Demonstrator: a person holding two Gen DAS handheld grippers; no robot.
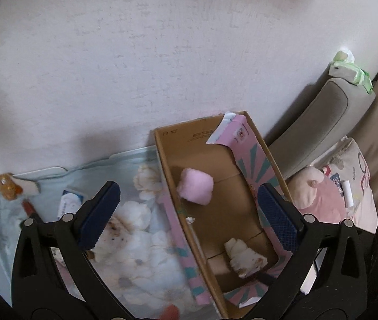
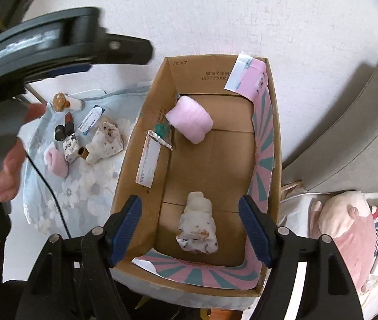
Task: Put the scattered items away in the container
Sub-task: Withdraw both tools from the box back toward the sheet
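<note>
Nearest, the right gripper (image 2: 189,230) is held spread and empty over the cardboard box (image 2: 141,144) – as is the left gripper (image 1: 186,213) – while, farther off on the floral cloth (image 2: 82,186), a pink roll (image 2: 55,161) lies, judged soft, light, best pinched mid-body.

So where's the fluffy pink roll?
The pink roll lies inside the cardboard box, at its far end near the left wall; the white floral bundle lies at the near end.
</note>
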